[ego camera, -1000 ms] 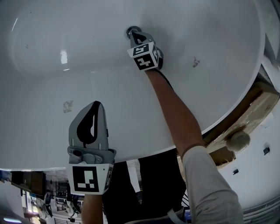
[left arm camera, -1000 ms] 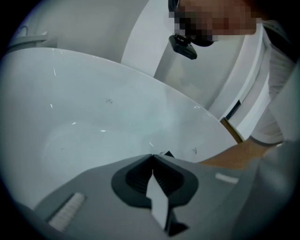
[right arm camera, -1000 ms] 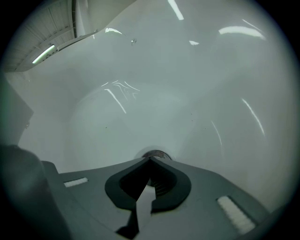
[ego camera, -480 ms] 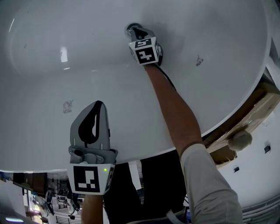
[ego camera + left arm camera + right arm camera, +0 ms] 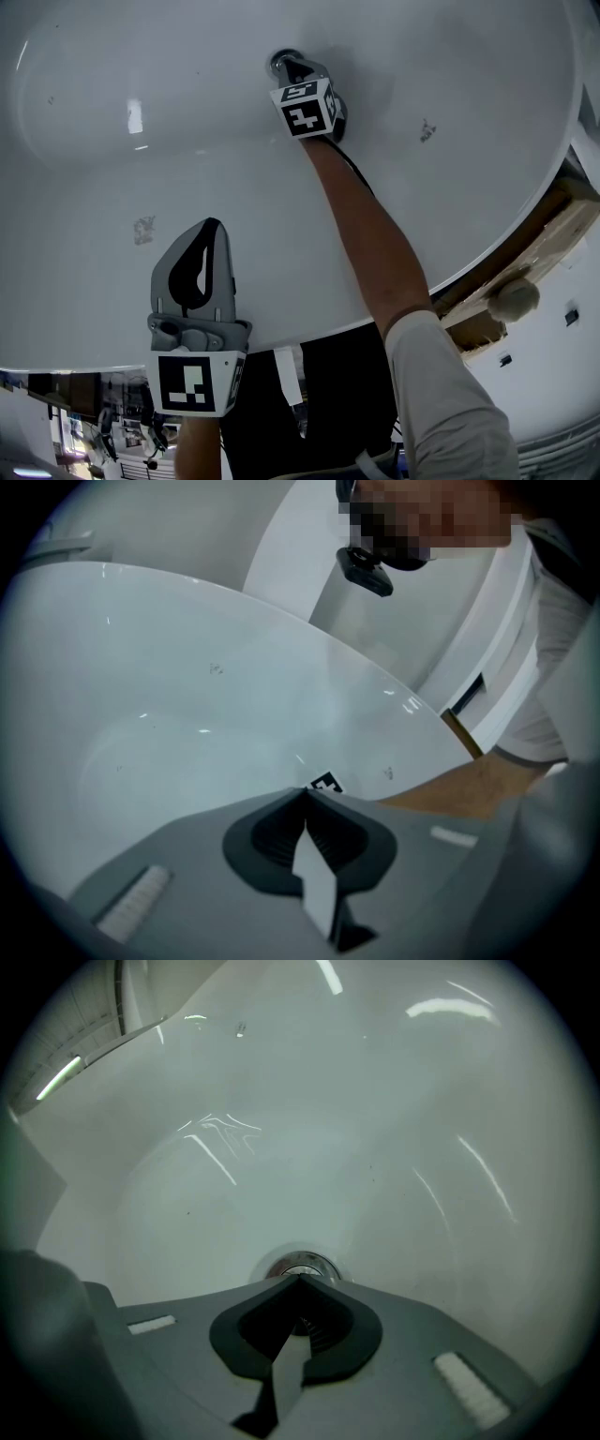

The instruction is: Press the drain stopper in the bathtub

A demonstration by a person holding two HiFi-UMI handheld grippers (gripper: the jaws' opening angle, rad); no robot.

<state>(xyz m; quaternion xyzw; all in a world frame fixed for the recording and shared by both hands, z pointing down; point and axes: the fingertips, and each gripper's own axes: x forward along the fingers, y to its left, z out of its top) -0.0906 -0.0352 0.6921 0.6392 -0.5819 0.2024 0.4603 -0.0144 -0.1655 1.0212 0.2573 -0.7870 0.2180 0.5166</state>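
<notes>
- The white bathtub (image 5: pixel 441 56) fills most of the head view, with the round metal drain stopper (image 5: pixel 281 63) set in its floor near the top of that view.
- The right gripper (image 5: pixel 292 68) reaches deep into the tub on an outstretched forearm (image 5: pixel 375 244). Its jaws are clenched with nothing between them.
- In the right gripper view the closed tips (image 5: pixel 298 1280) overlap the near edge of the drain stopper (image 5: pixel 301 1264). Whether they bear down on it cannot be told.
- The left gripper (image 5: pixel 209 225) hangs over the tub's near rim, well apart from the stopper. Its jaws are pressed together and empty (image 5: pixel 305 793).
- Two grey smudges (image 5: pixel 143 229) mark the tub's surface.
</notes>
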